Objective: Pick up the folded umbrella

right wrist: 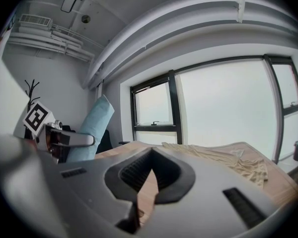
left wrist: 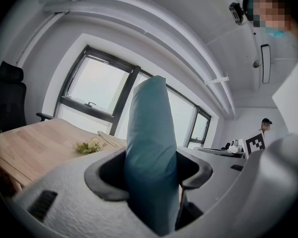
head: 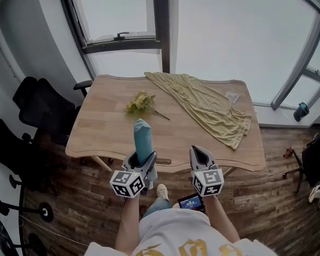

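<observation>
- Pinching the folded umbrella [head: 143,135] between my left tongs [head: 143,157] — it stands upright at the near edge of the table [head: 101,129].
- My right tongs [head: 201,152] are pressed together with nothing in them, just beside the left.
- Yellow flowers [head: 140,102] and a tan cloth [head: 209,108] lie farther back on the table — apart from the umbrella.

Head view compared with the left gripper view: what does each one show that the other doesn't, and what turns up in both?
Only the head view: the person's shoe, the wooden floor, a small lit screen and the yellowish cloth spread out in full.

Only the left gripper view: the ceiling and a second person far off at the right.

Both: the blue umbrella clamped in the left gripper, the table, the flowers and the window.
</observation>
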